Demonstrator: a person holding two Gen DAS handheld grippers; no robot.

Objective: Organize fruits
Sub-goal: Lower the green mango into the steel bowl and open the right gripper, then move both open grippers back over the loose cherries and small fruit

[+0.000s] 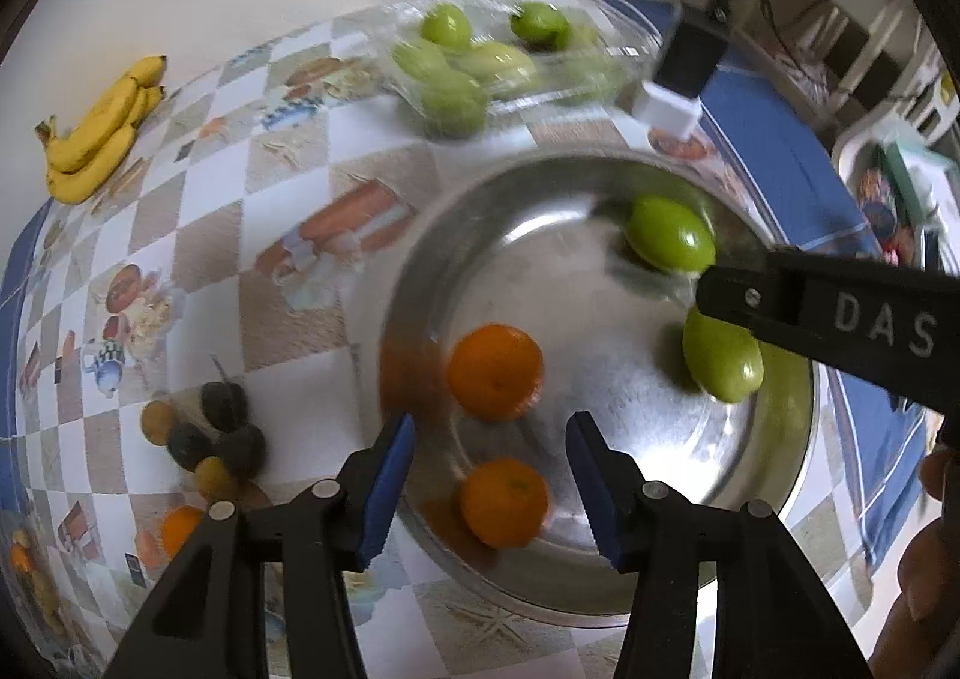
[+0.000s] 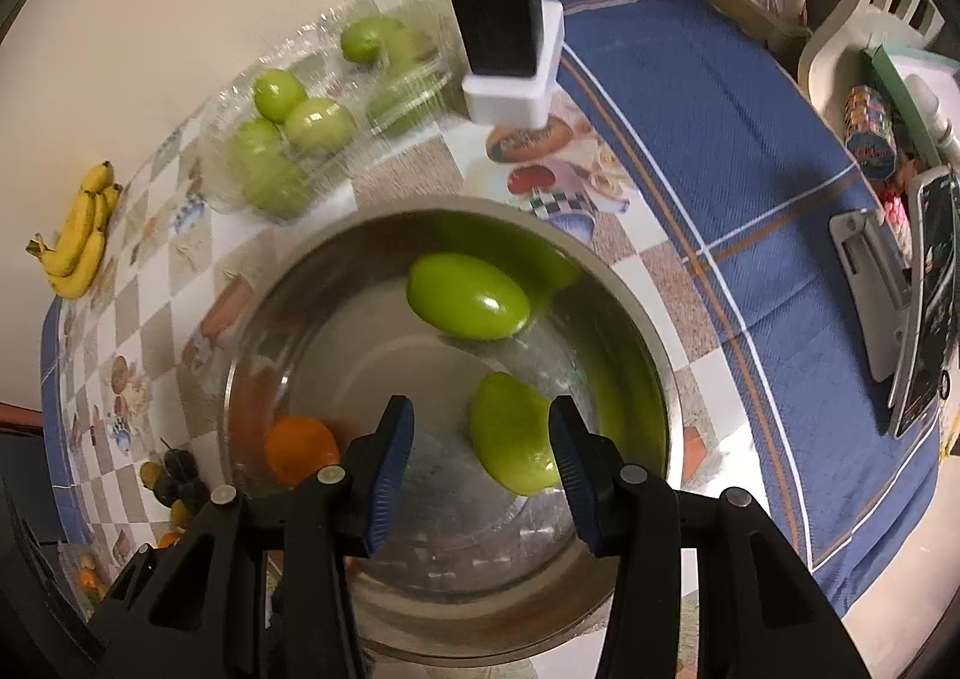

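A steel bowl (image 1: 600, 571) (image 2: 648, 331) holds two oranges (image 1: 495, 371) (image 1: 505, 502) and two green fruits (image 1: 670, 235) (image 1: 723, 358). In the right wrist view the green fruits (image 2: 468, 295) (image 2: 513, 439) and one orange (image 2: 300, 448) show. My left gripper (image 1: 489, 490) is open above the bowl's near side, the lower orange between its fingers. My right gripper (image 2: 480, 463) is open over the bowl, one green fruit beside its right finger; it shows in the left wrist view (image 1: 840, 307).
A clear plastic tray (image 1: 510, 60) (image 2: 312, 138) with several green fruits stands behind the bowl. Bananas (image 1: 99, 129) (image 2: 81, 235) lie far left. Dark grapes (image 1: 207, 436) and an orange (image 1: 180, 529) lie left. A charger block (image 2: 510, 48) and blue cloth (image 2: 720, 138) lie right.
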